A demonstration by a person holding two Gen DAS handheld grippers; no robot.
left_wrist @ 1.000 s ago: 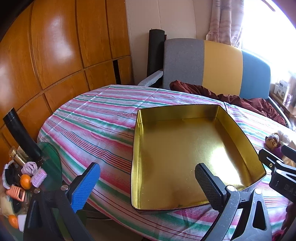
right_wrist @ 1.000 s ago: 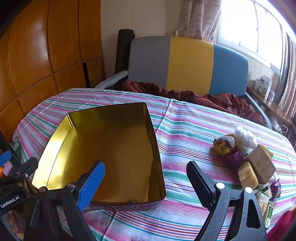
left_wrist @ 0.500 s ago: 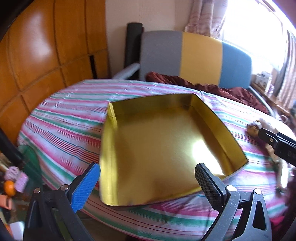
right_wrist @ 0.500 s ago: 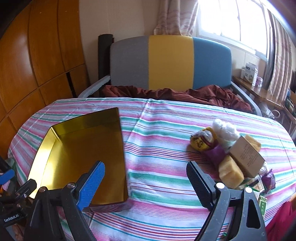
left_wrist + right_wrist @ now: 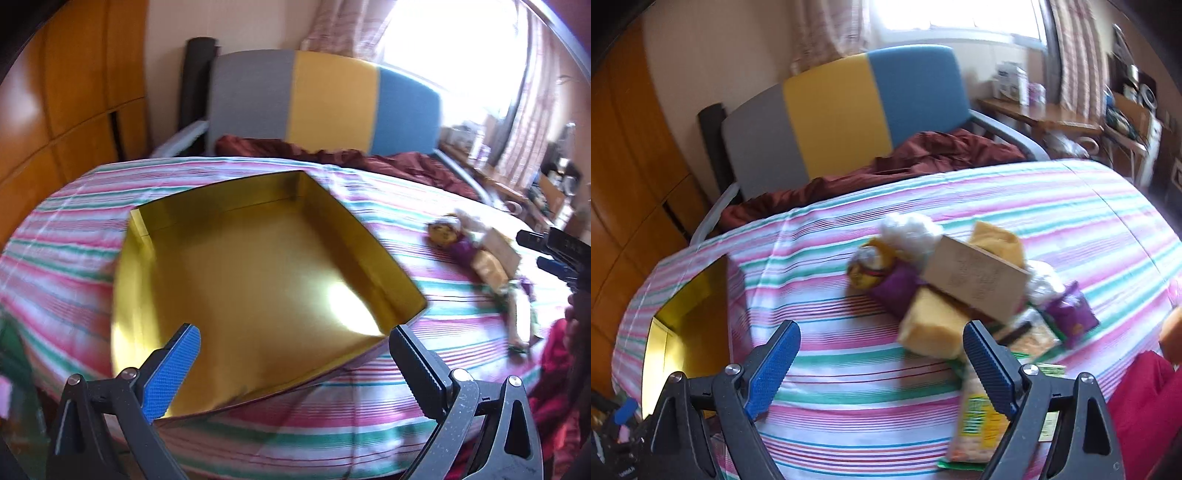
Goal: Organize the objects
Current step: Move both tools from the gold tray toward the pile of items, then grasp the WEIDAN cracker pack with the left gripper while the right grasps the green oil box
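Observation:
An empty gold tin tray (image 5: 140, 266) lies on the striped tablecloth; its corner shows at the left of the right wrist view (image 5: 687, 325). My left gripper (image 5: 295, 354) is open and empty over the tray's near edge. My right gripper (image 5: 882, 350) is open and empty, just in front of a pile of snacks: a brown cardboard box (image 5: 975, 280), a yellow sponge-like pack (image 5: 934, 325), a purple packet (image 5: 1071, 314), a yellow-green packet (image 5: 979, 421) and a round yellow bag (image 5: 868, 266). The pile also shows in the left wrist view (image 5: 480, 258).
A grey, yellow and blue chair (image 5: 842, 107) with a maroon cloth (image 5: 923, 155) stands behind the table. Wooden panels (image 5: 74, 92) line the left wall. A side shelf with clutter (image 5: 1071, 118) is at the far right. The right gripper's tips (image 5: 554, 251) show in the left view.
Both grippers have swung to the right. The tray has slid leftward in both views, and the snack pile has come in front of my right gripper. Both stay open.

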